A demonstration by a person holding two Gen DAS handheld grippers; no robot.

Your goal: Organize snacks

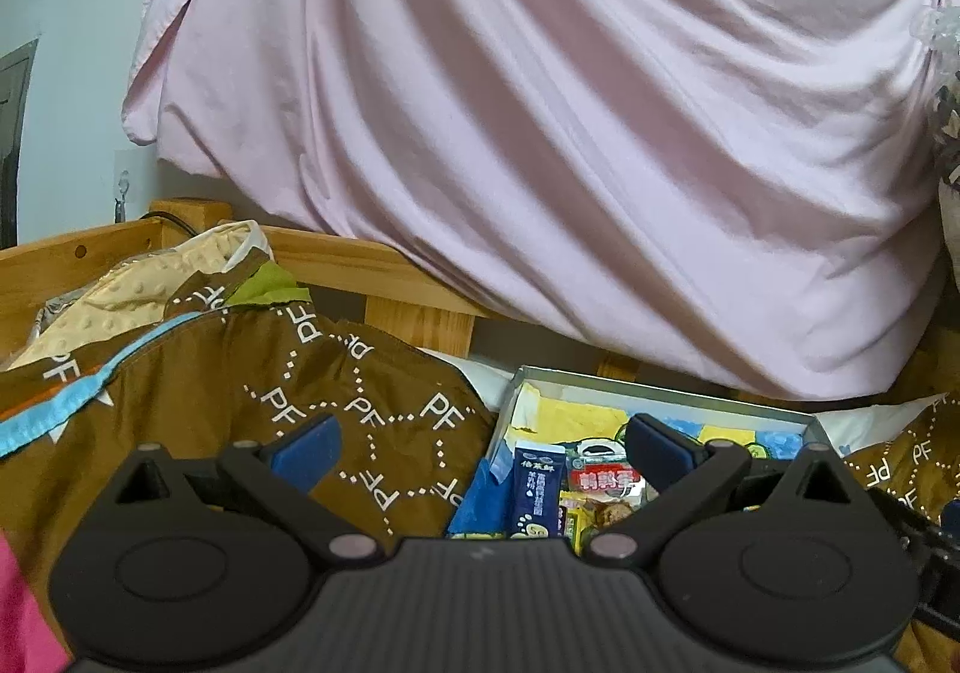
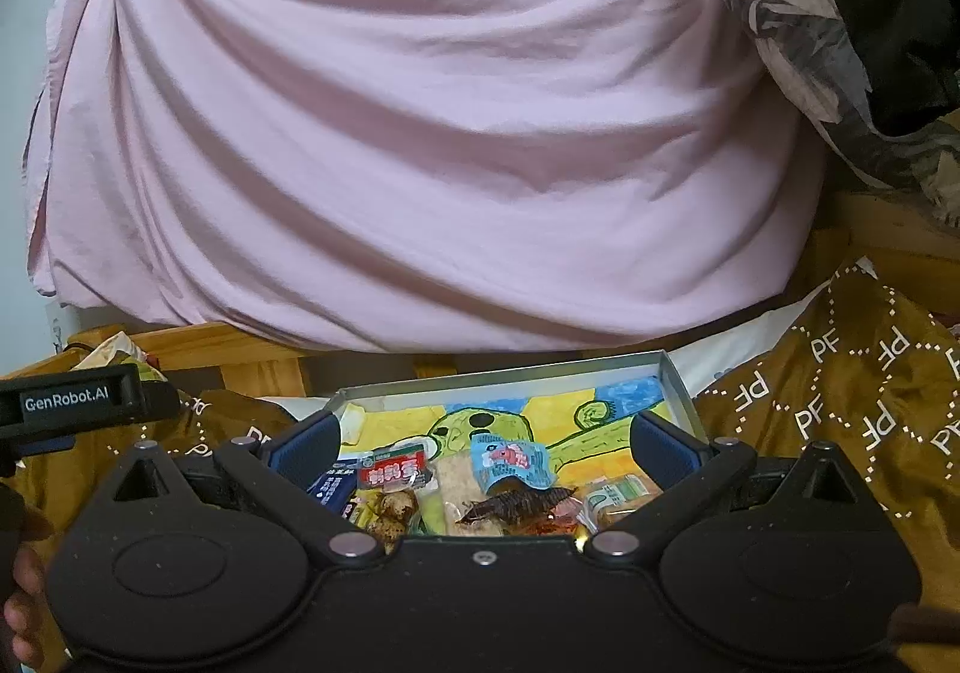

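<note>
while over snack tray (image 2: 675,391), left gripper (image 1: 483,448), right gripper (image 2: 483,448) jaws wide apart, empty.

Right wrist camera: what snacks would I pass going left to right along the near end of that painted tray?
Dark blue carton → red-labelled packet → pale cracker pack → light blue fish packet → green-and-white packet, all lying in the tray between the open right gripper fingers.

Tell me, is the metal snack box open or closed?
Open. The metal snack box has no lid on it; its painted bottom and the snack packets inside show from above.
</note>
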